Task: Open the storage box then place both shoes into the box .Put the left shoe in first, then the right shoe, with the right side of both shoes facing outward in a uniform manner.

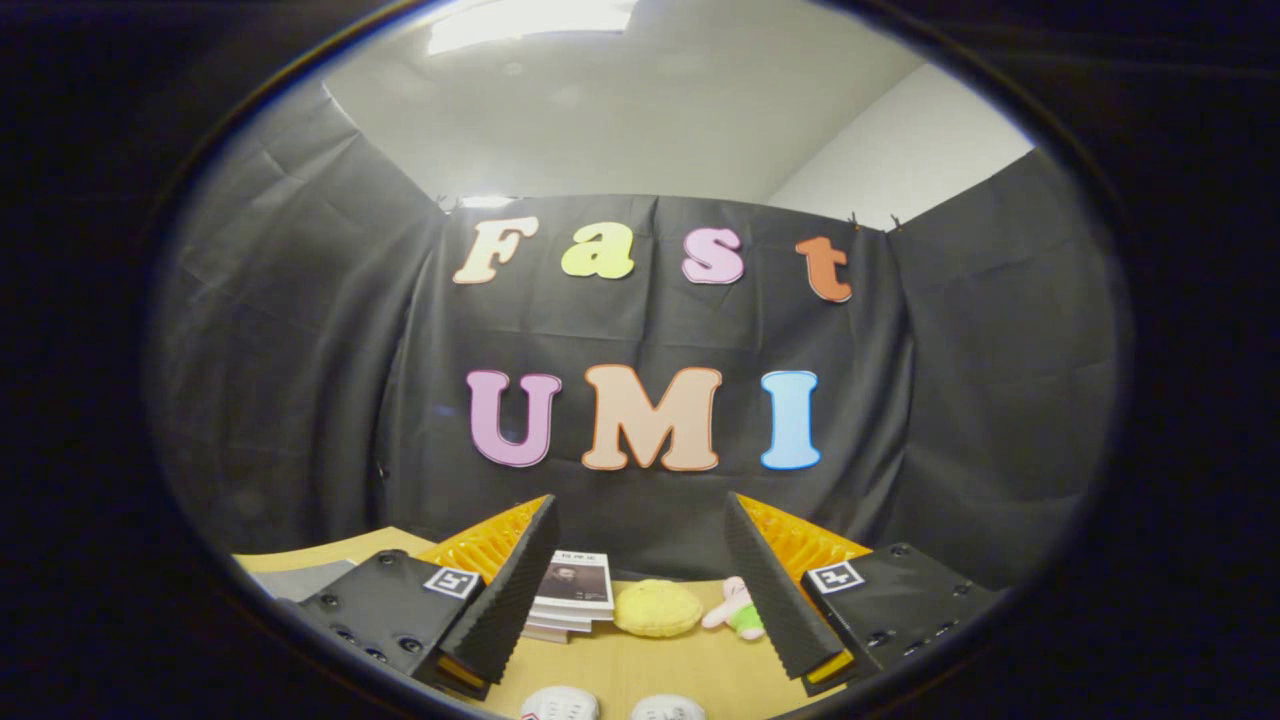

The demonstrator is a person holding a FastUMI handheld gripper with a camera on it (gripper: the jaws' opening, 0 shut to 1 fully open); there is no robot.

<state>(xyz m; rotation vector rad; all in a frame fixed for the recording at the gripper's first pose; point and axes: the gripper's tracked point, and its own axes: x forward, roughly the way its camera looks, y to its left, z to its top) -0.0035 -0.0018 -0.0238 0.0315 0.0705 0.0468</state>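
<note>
My gripper [640, 590] stands open above the wooden table [650, 670], its two fingers [515, 590] spread wide with nothing between them. Low between the fingers, near me, the tops of two white shoes peek up: one shoe [560, 703] on the left, the other shoe [668, 709] on the right. Most of each shoe is cut off from sight.
Beyond the fingers, by the black cloth wall, lie a stack of books [575, 597], a yellow plush lump [657, 609] and a small pink and green soft toy [737, 608]. A grey flat object [300, 578] sits on the table at the left.
</note>
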